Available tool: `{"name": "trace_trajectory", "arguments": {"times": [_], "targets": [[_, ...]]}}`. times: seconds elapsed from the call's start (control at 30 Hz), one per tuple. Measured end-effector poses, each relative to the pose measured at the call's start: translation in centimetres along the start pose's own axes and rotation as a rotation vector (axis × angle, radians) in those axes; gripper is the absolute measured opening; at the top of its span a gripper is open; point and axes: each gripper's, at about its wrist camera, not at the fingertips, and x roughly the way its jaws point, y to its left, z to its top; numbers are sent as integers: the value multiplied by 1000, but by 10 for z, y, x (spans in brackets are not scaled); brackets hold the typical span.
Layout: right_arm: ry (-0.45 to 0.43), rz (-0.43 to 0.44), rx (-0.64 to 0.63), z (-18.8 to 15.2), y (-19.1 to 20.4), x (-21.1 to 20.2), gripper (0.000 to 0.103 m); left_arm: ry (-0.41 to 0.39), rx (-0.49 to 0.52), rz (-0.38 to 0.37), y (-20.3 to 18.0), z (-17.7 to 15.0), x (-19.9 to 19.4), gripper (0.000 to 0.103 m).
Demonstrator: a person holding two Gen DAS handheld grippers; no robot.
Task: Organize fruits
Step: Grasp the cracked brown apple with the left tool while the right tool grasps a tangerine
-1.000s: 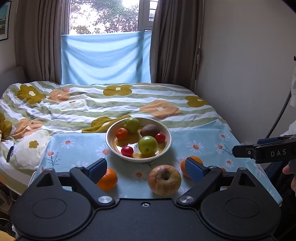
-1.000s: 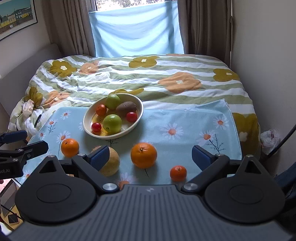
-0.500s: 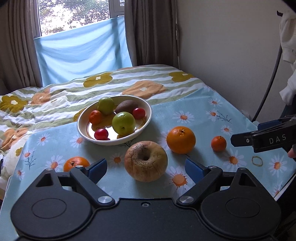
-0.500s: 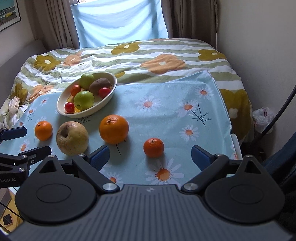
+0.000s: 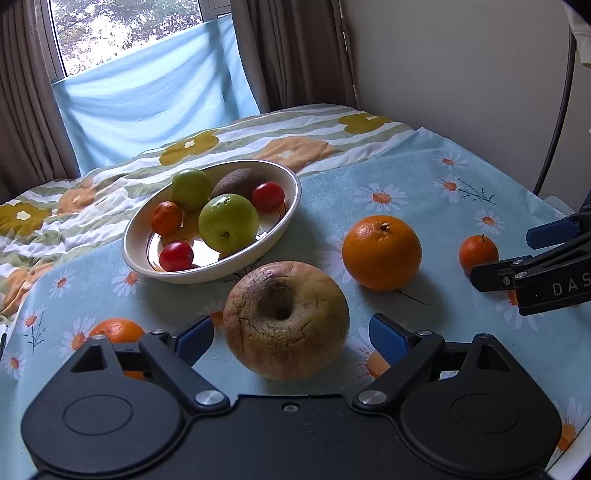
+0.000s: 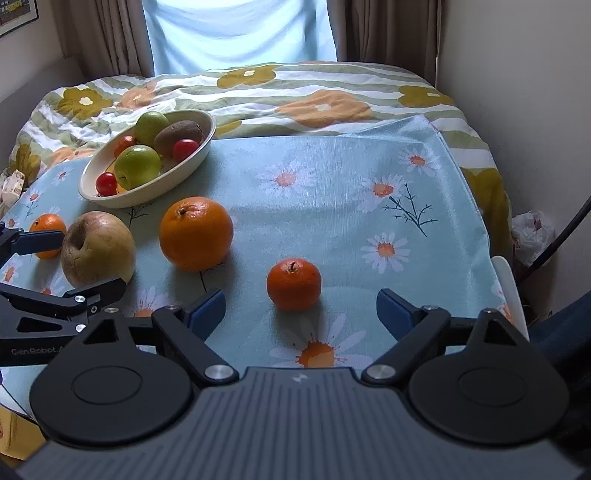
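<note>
I'm keeping my left gripper spread wide, its pads flanking the wrinkled apple without touching it. My right gripper is gaping too, holding nothing, the small mandarin sitting just ahead between its fingers. Beyond, the big orange is lying near the fruit bowl.

Daylight enters through a window behind the bed, flanked by brown curtains; a plain wall stands right of the bed.
</note>
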Motion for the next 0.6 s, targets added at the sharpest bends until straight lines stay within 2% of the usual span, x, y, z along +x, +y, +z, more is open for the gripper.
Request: {"name": "trace_trajectory", "arguments": {"times": [0.23, 0.3, 0.4, 0.6], "targets": [[11, 2, 8, 0, 3, 9, 95, -2, -14, 3, 0, 3, 9, 91], [13, 2, 10, 1, 3, 12, 93, -1, -15, 1, 1, 4, 11, 80], [10, -2, 14, 2, 4, 13, 90, -5, -13, 3, 2, 4, 11, 80], [11, -5, 19, 3, 5, 18, 77, 4, -6, -10, 3, 4, 10, 79]]}}
